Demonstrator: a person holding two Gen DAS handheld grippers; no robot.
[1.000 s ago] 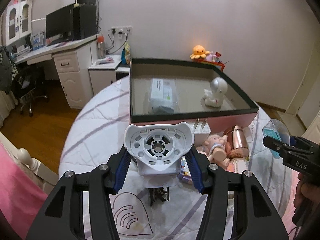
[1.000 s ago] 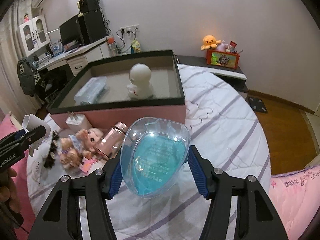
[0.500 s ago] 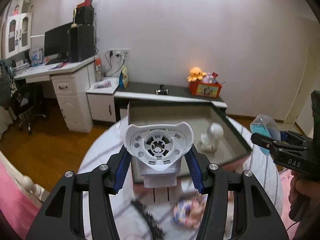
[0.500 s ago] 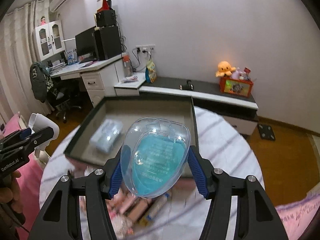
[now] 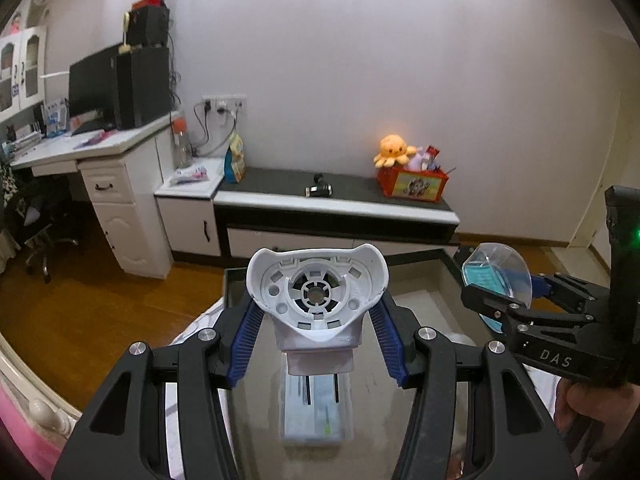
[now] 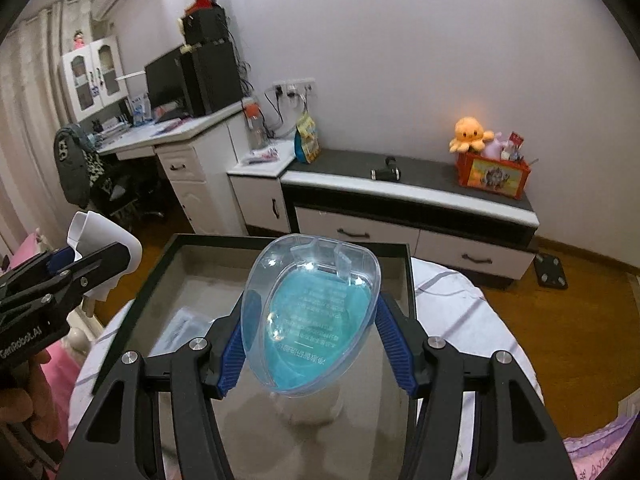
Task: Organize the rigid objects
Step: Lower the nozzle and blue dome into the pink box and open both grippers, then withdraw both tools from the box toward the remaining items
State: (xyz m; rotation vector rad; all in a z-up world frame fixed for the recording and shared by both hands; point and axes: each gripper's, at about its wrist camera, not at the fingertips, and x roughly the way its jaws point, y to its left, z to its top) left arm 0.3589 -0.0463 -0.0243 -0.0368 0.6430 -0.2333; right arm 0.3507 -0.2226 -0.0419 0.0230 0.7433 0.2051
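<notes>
My left gripper (image 5: 316,340) is shut on a white plastic appliance part (image 5: 316,296) with a round hub, held above the dark-rimmed box (image 5: 230,280). A clear packet (image 5: 316,412) lies on the box floor right under it. My right gripper (image 6: 312,344) is shut on a clear plastic case with a blue insert (image 6: 312,312), also held over the box (image 6: 156,276). A white figure (image 6: 312,408) stands on the box floor, mostly hidden behind the case. Each gripper shows in the other's view, the right one (image 5: 504,300) at right and the left one (image 6: 80,264) at left.
The box sits on a round table with a striped white cloth (image 6: 456,300). Beyond it a low black-and-white cabinet (image 6: 408,208) carries an orange toy bin (image 6: 492,172). A white desk (image 5: 100,176) with a monitor is at left. A hand (image 5: 580,400) holds the right gripper.
Both grippers have risen and moved forward with their objects, from in front of the box to over it. The doll, bottle and charger in front of the box have dropped out of view.
</notes>
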